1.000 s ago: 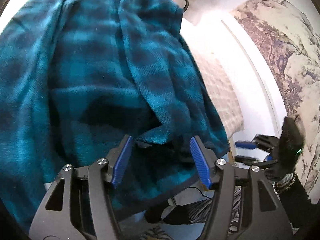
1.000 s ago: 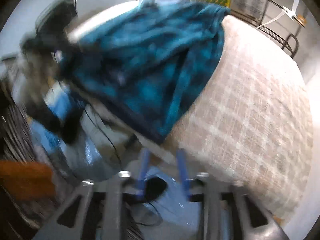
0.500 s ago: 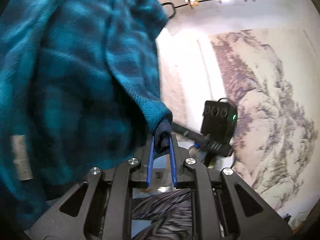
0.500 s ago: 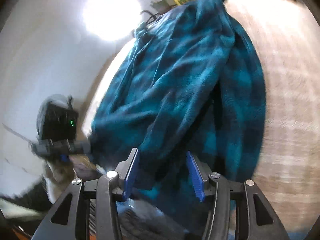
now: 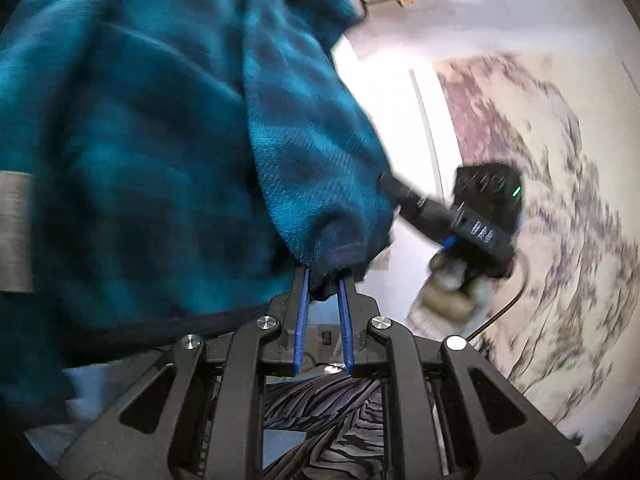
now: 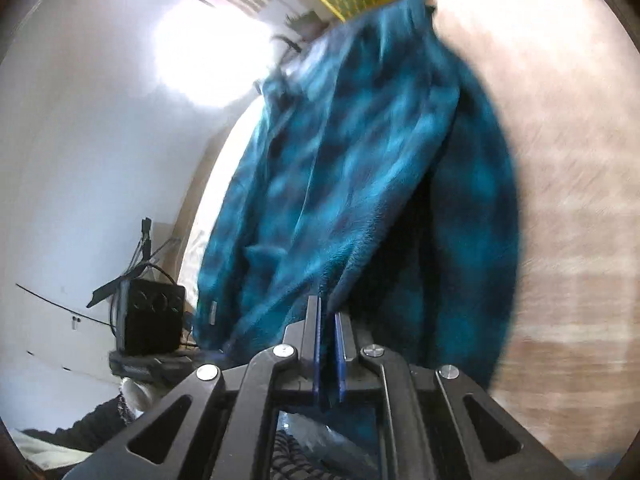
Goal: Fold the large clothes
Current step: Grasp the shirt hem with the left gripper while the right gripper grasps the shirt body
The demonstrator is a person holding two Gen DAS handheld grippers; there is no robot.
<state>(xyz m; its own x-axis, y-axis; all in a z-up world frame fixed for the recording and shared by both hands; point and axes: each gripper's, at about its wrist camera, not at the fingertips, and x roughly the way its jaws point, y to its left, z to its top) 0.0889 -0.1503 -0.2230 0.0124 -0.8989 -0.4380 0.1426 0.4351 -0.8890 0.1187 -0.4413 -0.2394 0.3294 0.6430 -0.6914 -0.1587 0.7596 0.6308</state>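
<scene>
1. My left tongs [image 5: 325, 280] are clenched on a bunched corner of the teal fleece [image 5: 160, 140]; its dark hem is pinched between the blue pads.
2. My right tongs [image 6: 329, 320] have just been closing and now pinch a thin fold of the fleece [image 6: 360, 160] edge between nearly shut pads.
3. The fleece lies ahead of both tongs, spreading away from them over the pale checked bed [image 6: 560, 200], with its near edge lifted off the bed at my two grips.
4. In the left view the right tongs [image 5: 404, 196] sit just beside the fleece's near corner, so both grips are on the same near edge, close together.
5. The fleece's long axis runs away from me, towards the far end of the bed.
6. I judge the next move is to carry this near edge forward over the fleece; neither hand looks clearly nearer.
7. Risk: the right pinch is thin and may slip.
</scene>
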